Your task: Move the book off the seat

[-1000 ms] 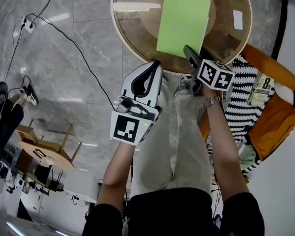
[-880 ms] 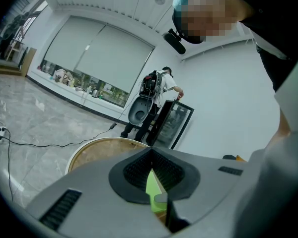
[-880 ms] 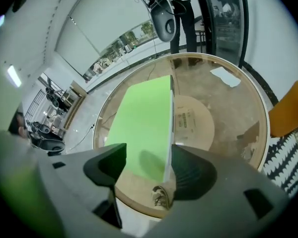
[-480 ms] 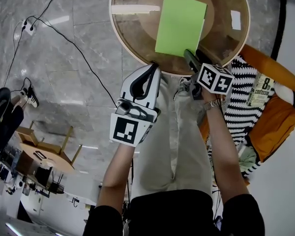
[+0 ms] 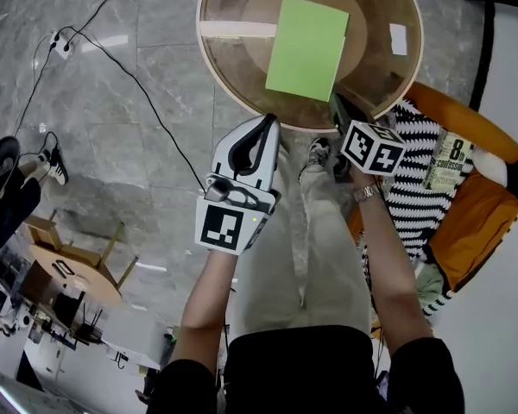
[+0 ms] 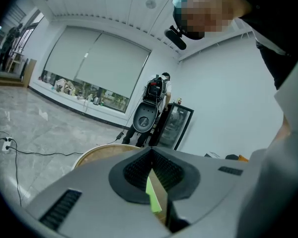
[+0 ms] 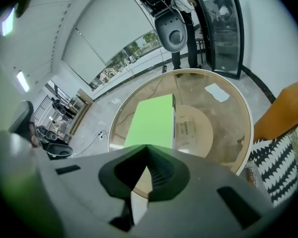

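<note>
Green book (image 5: 307, 48) flat on round glass table (image 5: 230, 69), grey marble floor (image 5: 112, 158)

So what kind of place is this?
Probably an office lounge or showroom rather than a home. It has a shiny grey stone floor, a round glass-topped table beside an orange seat, a wide window with roller blinds, and a glass-door fridge.

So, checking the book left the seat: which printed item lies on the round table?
The plain green book, flat on the round glass table. The other printed item, with a big 8, lies on the striped cushion on the orange seat.
</note>
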### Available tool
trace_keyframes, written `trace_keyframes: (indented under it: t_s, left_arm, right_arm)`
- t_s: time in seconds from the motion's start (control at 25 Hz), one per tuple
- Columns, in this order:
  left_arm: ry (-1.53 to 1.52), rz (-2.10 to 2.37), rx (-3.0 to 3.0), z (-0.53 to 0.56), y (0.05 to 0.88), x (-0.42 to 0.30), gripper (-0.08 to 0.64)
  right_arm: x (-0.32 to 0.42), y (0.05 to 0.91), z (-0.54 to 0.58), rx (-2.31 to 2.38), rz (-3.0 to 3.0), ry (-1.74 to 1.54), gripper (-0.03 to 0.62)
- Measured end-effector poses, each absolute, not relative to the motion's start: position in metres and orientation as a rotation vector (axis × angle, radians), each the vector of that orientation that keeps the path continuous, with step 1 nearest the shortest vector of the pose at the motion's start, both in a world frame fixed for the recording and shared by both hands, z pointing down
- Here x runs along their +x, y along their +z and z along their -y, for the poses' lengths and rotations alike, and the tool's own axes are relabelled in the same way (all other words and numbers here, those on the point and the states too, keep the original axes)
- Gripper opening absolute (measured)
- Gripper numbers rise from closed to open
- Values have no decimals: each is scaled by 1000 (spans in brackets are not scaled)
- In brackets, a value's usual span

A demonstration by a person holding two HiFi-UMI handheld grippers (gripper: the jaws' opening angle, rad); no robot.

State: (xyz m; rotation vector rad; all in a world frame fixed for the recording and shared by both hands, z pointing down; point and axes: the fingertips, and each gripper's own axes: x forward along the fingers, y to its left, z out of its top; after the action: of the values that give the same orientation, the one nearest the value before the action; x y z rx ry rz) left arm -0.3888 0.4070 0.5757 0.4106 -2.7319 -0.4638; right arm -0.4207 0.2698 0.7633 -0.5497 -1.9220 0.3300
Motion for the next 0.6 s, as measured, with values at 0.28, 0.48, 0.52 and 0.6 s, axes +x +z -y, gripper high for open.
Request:
trace_keyframes:
  t_s: [0.28, 0.48, 0.52, 0.6]
  left_arm:
    - [-472, 2736, 394, -379, 559, -363, 11]
    - [-489, 2745, 380, -366, 530, -342, 11]
    - [-485, 2746, 378, -364, 522, -338, 11]
    - [-471, 2757, 374, -361, 505, -333, 11]
  right_arm:
    - [-399, 711, -267, -677, 1960, 378, 14]
    - [-368, 668, -257, -730, 1955, 382, 14]
    - [-363, 657, -254, -737, 1955, 383, 14]
    - [-356, 635, -248, -756, 1960, 380, 14]
